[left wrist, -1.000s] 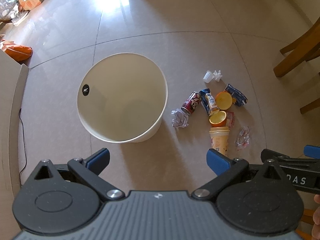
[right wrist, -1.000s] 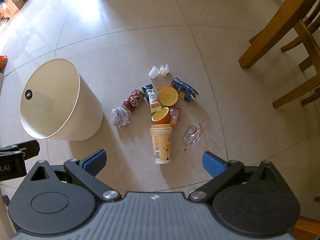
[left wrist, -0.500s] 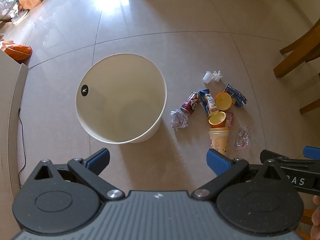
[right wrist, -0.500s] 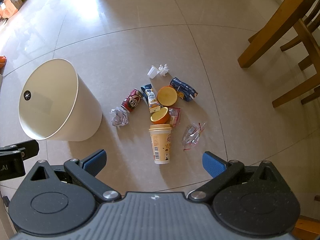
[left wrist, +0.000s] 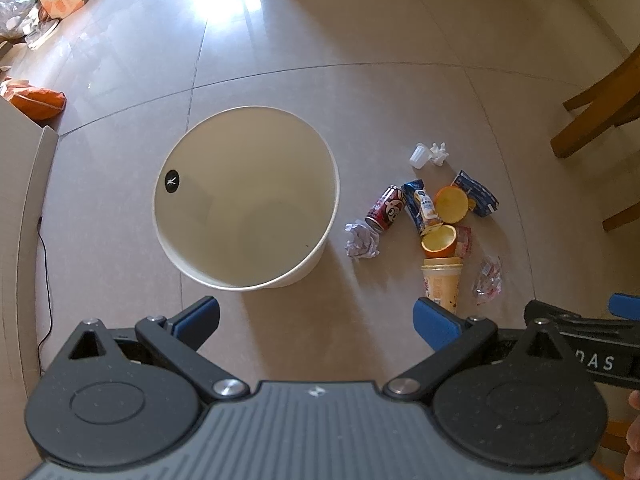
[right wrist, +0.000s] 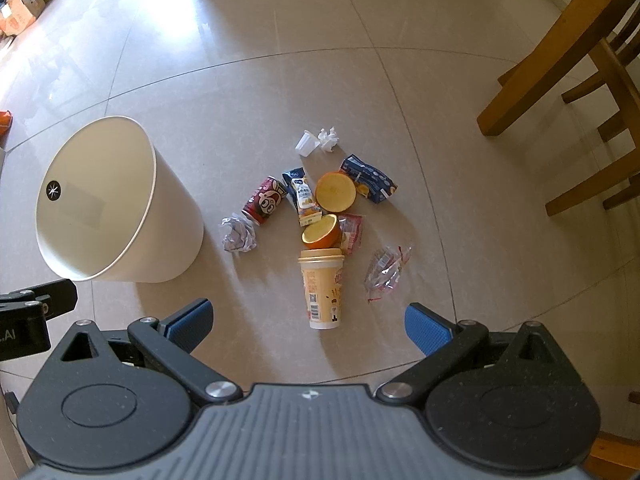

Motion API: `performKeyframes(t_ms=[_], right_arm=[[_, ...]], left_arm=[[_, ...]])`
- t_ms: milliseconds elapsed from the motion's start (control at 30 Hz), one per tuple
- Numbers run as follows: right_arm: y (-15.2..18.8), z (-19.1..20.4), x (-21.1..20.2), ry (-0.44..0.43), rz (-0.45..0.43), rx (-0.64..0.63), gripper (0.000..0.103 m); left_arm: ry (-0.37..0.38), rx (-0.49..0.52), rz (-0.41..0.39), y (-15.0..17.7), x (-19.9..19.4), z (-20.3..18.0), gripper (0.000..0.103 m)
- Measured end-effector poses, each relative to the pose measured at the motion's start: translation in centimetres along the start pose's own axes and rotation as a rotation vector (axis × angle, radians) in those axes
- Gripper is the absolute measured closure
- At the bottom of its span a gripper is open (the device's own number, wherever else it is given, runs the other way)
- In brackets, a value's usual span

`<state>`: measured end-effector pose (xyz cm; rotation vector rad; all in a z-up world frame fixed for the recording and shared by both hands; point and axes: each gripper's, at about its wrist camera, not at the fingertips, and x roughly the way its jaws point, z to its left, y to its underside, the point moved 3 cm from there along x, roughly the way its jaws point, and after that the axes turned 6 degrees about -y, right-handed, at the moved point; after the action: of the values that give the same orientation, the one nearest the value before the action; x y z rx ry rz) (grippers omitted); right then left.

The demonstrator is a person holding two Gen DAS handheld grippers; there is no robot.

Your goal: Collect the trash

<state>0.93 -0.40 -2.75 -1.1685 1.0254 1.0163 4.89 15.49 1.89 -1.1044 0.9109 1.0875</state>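
Since the paper cup (right wrist: 323, 290) lies on its side on the floor nearest my right tool (right wrist: 308, 322), I'd take it across its middle — it looks light and crushable, so gently. Both my right and left tool (left wrist: 316, 322) hang spread wide, holding nothing. Beyond the cup sit orange halves (right wrist: 320, 232), a can (right wrist: 264, 200) and crumpled paper (right wrist: 239, 234); the bin (left wrist: 244, 200) stands beside them, apparently empty. Compared with a second ago, the view has barely shifted — nothing collected yet.

Glossy beige tile floor (right wrist: 280, 40), sunlit glare; wooden chair legs (right wrist: 552, 60) right
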Motion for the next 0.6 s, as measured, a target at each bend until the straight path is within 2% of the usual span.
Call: performKeyframes(t_ms=[233,600], right_arm=[[-0.2,0.3,0.4,0.003,0.006,0.000,0.000],[-1.1,1.5,2.5,0.013,0.017,-0.013,0.000]], left_arm=[[-0.017,0.003,-0.012,-0.4,0.9,0.8,0.001],[-0.002,0.003,-0.001,-1.5,2.6,2.3,0.001]])
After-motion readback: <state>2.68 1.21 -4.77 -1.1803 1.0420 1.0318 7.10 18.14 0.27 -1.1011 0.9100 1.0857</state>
